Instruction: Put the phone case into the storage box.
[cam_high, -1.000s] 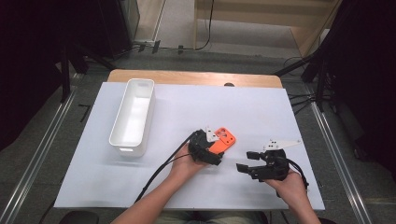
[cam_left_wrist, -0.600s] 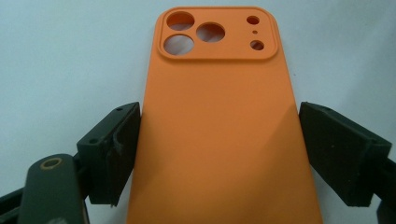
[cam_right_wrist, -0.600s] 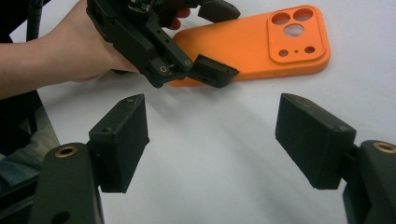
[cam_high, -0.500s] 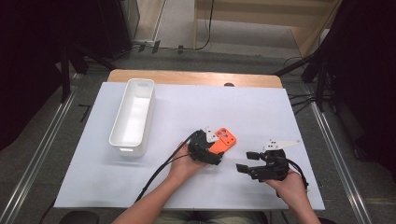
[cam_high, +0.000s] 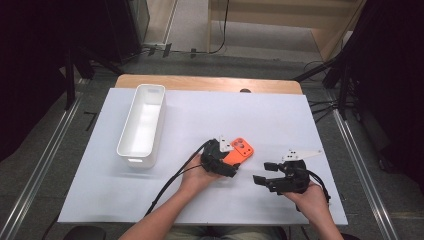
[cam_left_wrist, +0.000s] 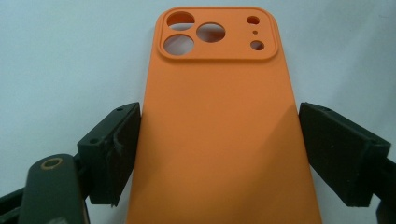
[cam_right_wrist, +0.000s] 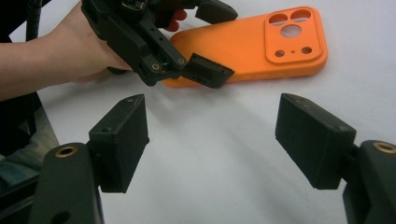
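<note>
Basically nothing's moved over the last second: the left gripper (cam_left_wrist: 219, 158) still straddles the orange phone case (cam_left_wrist: 219, 130) lying flat on the white table (cam_high: 280, 115), jaws apart, not quite pinching, while the right gripper (cam_right_wrist: 210, 135) waits nearby spread and empty, so a grab looks imminent.

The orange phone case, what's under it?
The orange phone case lies flat on the white table, which shows through its camera holes. Whatever else might be beneath the case is covered. The left tongs stand open on either side of it.
</note>
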